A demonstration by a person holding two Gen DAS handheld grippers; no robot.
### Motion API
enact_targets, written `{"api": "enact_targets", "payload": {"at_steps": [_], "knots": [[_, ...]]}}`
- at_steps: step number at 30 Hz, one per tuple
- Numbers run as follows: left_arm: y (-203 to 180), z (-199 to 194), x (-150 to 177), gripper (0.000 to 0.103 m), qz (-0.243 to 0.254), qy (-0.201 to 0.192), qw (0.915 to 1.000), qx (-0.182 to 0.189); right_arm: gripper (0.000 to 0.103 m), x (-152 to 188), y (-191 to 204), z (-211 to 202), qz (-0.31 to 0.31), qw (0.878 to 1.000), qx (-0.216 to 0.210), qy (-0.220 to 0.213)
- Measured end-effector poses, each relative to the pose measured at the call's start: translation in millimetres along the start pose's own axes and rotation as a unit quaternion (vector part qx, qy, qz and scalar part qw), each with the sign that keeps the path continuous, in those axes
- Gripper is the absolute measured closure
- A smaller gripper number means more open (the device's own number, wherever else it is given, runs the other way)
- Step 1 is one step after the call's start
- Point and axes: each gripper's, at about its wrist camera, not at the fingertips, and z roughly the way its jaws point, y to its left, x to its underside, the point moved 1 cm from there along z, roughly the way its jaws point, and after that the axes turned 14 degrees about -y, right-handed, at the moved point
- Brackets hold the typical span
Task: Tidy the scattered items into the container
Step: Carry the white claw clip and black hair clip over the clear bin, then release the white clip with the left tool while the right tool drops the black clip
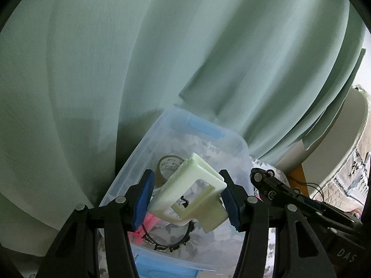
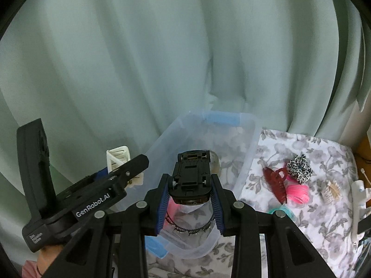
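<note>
Over the clear box [image 2: 245, 139], the left tool [image 1: 185, 197] clamps a stiff, light, hollow cream clip [image 1: 192, 192] and the right tool [image 2: 190, 197] a hard, slippery toy car [image 2: 191, 178] by its sides.

The pale cream hair claw [image 1: 190, 192] sits between blue ribbed pads [image 1: 142, 200], while the black toy car [image 2: 191, 178] shows its dark underside. The clear plastic container [image 2: 245, 162] has light blue handles, and the bedsheet [image 2: 313, 220] is white with grey flowers. On it lie a dark red claw clip [image 2: 276, 183], a black-and-white leopard scrunchie [image 2: 299, 165] and a neon pink coil tie [image 2: 298, 193], before a pale green curtain [image 2: 162, 58].
</note>
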Motion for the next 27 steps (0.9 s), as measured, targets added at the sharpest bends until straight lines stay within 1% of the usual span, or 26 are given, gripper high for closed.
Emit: {"api": "enact_targets", "payload": {"at_steps": [5,10,15,18,20,21,22,25,27], "knots": [[7,9,10,0.045,0.002,0.026,0.9996,-0.009,0.066,10,-3,17,0.003,1.000,0.002,0.026],[13,12,17,0.045,0.003,0.043,0.9989,-0.017,0.067,17,-6,29,0.006,0.999,0.004,0.046],[13,19,17,0.045,0.004,0.048,0.9987,-0.015,0.067,17,-4,30,-0.001,0.999,0.003,0.048],[12,20,14,0.045,0.006,0.042,0.9989,-0.019,0.066,16,-3,30,-0.005,0.999,0.003,0.047],[11,23,12,0.042,0.006,0.038,0.9989,-0.026,0.066,15,-1,30,-0.008,0.999,-0.001,0.048],[10,24,11,0.038,0.006,0.038,0.9989,-0.027,0.066,15,0,30,-0.013,0.999,-0.002,0.047],[10,23,11,0.038,0.006,0.038,0.9989,-0.027,0.065,15,2,30,-0.019,0.999,-0.001,0.048],[7,21,10,0.037,0.008,0.036,0.9990,-0.025,0.053,14,5,29,-0.027,0.998,0.000,0.049],[6,20,10,0.037,0.009,0.035,0.9990,-0.024,0.052,13,5,27,-0.026,0.999,-0.001,0.045]]}}
